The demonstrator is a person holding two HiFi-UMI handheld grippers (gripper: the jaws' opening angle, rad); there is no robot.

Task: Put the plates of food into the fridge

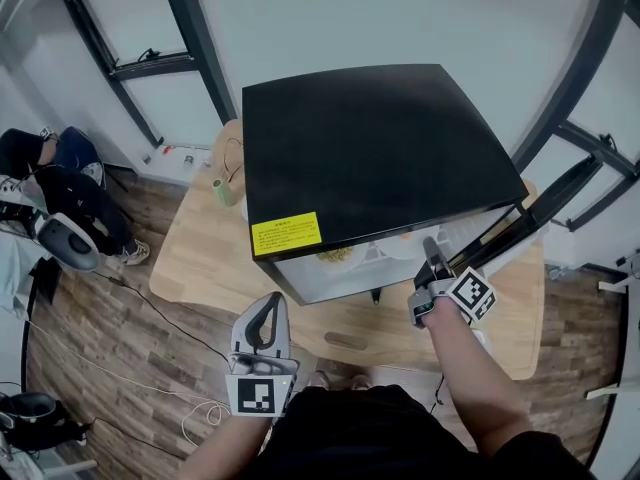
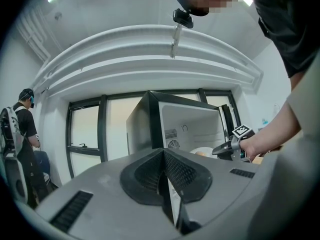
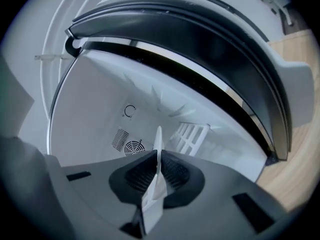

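Observation:
A black mini fridge [image 1: 360, 148] stands on a wooden table [image 1: 200, 258] with its door [image 1: 540, 203] swung open to the right. My right gripper [image 1: 427, 240] reaches into the opening. In the right gripper view it [image 3: 159, 151] is shut on the thin rim of a white plate [image 3: 158, 136], seen edge-on against the white interior. From the left gripper view that plate [image 2: 205, 151] carries orange food just in front of the right gripper [image 2: 216, 152]. Another plate with yellowish food [image 1: 335, 255] sits inside at the front left. My left gripper [image 1: 278, 300] [image 2: 163, 151] hangs back before the fridge, shut and empty.
A small green cylinder [image 1: 222, 190] stands on the table left of the fridge. A yellow label [image 1: 286, 233] marks the fridge top. A person [image 1: 60, 198] sits at the far left, and cables [image 1: 150, 368] trail over the wood floor. Dark window frames [image 1: 190, 63] line the wall.

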